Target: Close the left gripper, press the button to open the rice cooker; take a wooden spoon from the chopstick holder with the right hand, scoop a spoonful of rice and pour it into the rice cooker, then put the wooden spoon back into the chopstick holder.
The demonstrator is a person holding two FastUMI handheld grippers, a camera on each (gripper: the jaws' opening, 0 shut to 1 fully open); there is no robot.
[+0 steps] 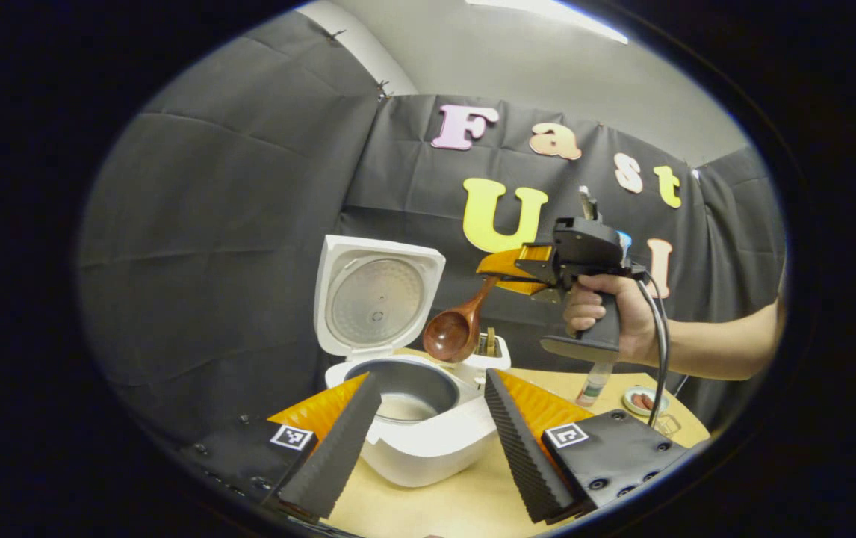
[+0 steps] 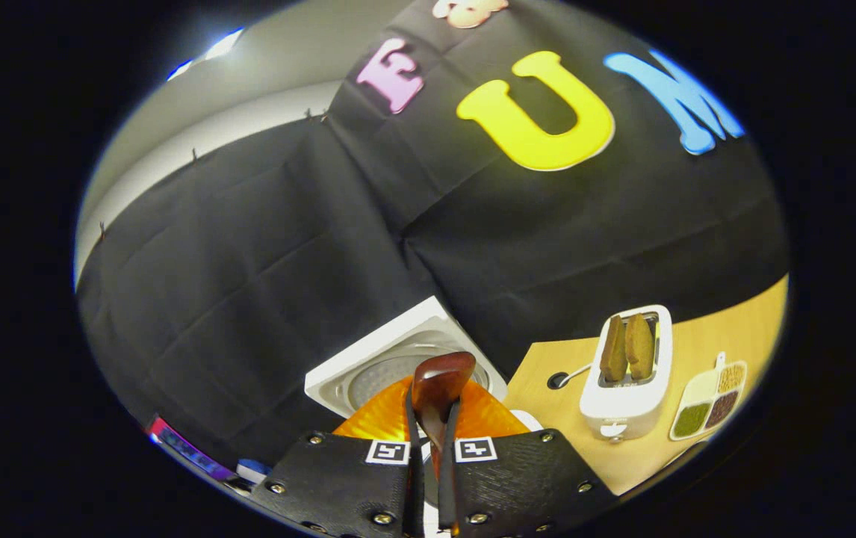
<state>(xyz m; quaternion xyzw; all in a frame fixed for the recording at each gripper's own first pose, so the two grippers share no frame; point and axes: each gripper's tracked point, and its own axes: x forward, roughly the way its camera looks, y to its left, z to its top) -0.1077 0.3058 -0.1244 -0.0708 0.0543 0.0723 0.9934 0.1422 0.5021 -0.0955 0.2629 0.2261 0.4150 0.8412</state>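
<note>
Two ribbed fingers of the left gripper (image 1: 424, 441) stand wide apart at lower centre, holding nothing; between them sits the glossy white rice cooker (image 1: 405, 418), lid raised; the right gripper (image 1: 506, 275), right of centre, clamps the handle of the round-bowled dark wooden spoon (image 1: 452, 332) above the pot; no readable writing.

Dim booth, overhead glare, fisheye-warped edges.

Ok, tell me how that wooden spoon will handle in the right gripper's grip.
The wooden spoon looks solid, so probably stiff and light. The right gripper pinches only its thin handle end, bowl hanging low, so it may pivot. Its glossy finish suggests it could slip over the rice cooker.
</note>
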